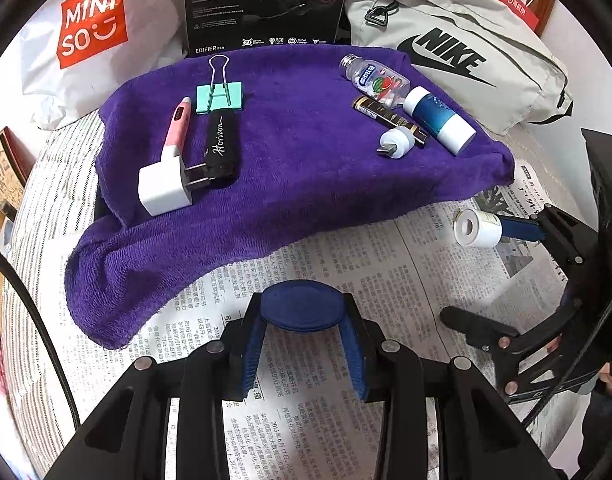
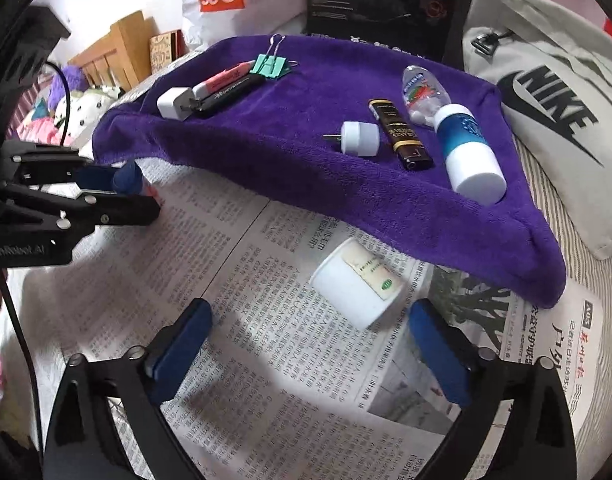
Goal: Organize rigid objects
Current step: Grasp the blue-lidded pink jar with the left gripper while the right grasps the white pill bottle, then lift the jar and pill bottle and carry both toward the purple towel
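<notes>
The purple towel point(image 1: 306, 152) already carries two sorted groups: charger point(image 1: 164, 184), black stick point(image 1: 222, 144), pen point(image 1: 178, 124) and clip point(image 1: 220, 96) at one end, bottles point(image 1: 437, 120) and lighter point(image 1: 389, 118) at the other. Left on the newspaper point(image 2: 266, 360), by the look of it: a white jar point(image 2: 355, 284), lying between the wide right gripper point(image 2: 309, 344). The left gripper point(image 1: 306, 344) holds a blue disc point(image 1: 306, 304).

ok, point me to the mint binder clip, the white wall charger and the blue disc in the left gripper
mint binder clip point(image 1: 219, 98): left wrist view, clip body.
white wall charger point(image 1: 162, 189): left wrist view, front face.
blue disc point(image 1: 304, 305): left wrist view, top face.
</notes>
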`<action>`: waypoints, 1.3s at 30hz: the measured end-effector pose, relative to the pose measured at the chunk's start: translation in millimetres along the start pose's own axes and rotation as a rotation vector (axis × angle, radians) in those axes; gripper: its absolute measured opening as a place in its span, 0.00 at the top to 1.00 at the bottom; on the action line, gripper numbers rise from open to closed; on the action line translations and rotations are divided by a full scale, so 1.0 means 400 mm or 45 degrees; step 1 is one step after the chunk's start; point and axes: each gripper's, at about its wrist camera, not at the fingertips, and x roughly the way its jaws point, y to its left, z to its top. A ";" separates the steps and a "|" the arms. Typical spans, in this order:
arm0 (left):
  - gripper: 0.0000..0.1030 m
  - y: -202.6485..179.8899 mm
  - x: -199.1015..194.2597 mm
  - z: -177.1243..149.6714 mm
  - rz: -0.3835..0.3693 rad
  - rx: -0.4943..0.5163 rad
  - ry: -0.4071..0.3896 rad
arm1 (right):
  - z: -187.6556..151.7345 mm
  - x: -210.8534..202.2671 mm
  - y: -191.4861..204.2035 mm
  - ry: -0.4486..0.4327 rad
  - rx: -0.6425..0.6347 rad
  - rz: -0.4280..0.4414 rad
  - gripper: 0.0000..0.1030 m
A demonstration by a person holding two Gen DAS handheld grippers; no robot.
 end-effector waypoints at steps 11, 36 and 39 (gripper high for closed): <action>0.67 0.021 -0.001 -0.004 -0.040 -0.026 -0.026 | 0.010 -0.022 -0.062 0.078 0.279 -0.002 0.16; 0.67 0.013 0.007 0.000 -0.045 -0.032 -0.041 | 0.012 -0.022 -0.094 0.169 0.365 -0.168 0.63; 0.67 0.004 0.009 -0.001 -0.019 -0.019 -0.035 | -0.001 -0.032 -0.093 0.164 0.361 -0.176 0.63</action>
